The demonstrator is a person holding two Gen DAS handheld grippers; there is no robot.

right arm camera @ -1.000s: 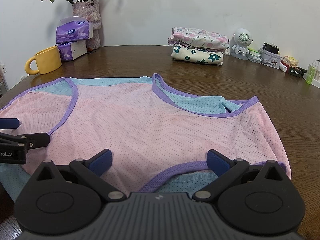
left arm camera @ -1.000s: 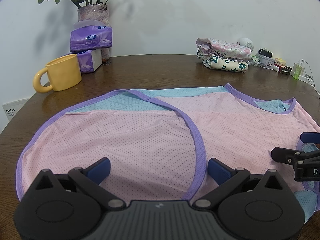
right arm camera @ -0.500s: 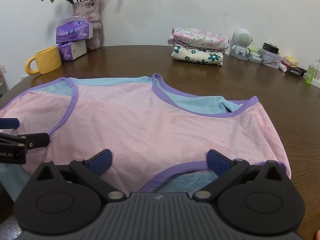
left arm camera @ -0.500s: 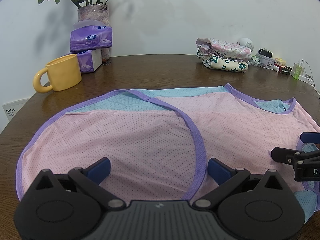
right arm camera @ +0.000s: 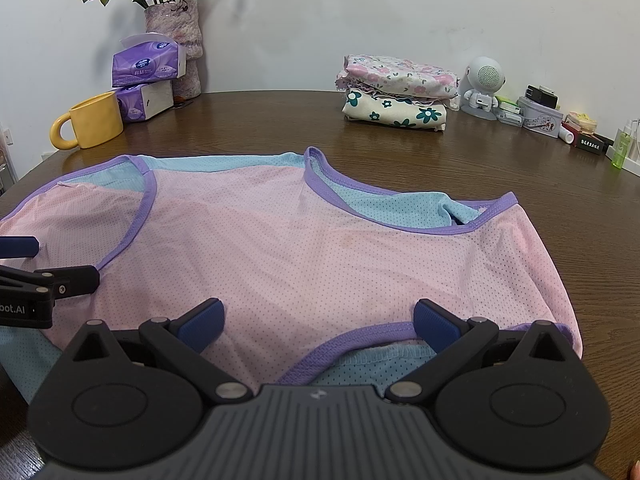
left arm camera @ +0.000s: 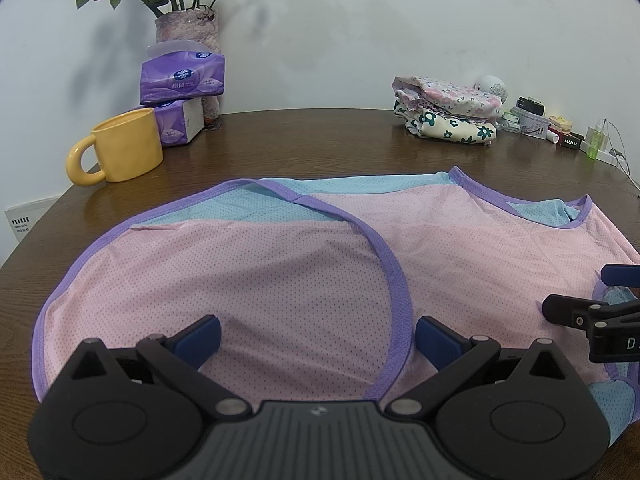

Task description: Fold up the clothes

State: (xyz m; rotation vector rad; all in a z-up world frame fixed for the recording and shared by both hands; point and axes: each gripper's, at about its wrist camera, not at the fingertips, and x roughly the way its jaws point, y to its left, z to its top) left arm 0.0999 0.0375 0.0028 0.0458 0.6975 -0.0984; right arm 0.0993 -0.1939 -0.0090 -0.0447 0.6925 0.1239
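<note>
Nearest to me, the left gripper [left arm camera: 316, 340] hangs with its jaws spread wide and empty, low over the pink mesh top [left arm camera: 280, 280]. Beside it the right gripper [right arm camera: 316, 320] is just as wide apart, gripping nothing. The top lies spread flat on the brown table [right arm camera: 520, 184], purple trim around its openings, pale blue showing inside. Farther back stand a yellow mug [left arm camera: 120, 146], tissue packs [left arm camera: 182, 76], a vase [right arm camera: 176, 24] and folded floral clothes [right arm camera: 396, 92].

The right claw [right arm camera: 316, 322] hung wide open above a pink mesh top [right arm camera: 320, 248] spread flat on the desk [right arm camera: 520, 184].
</note>
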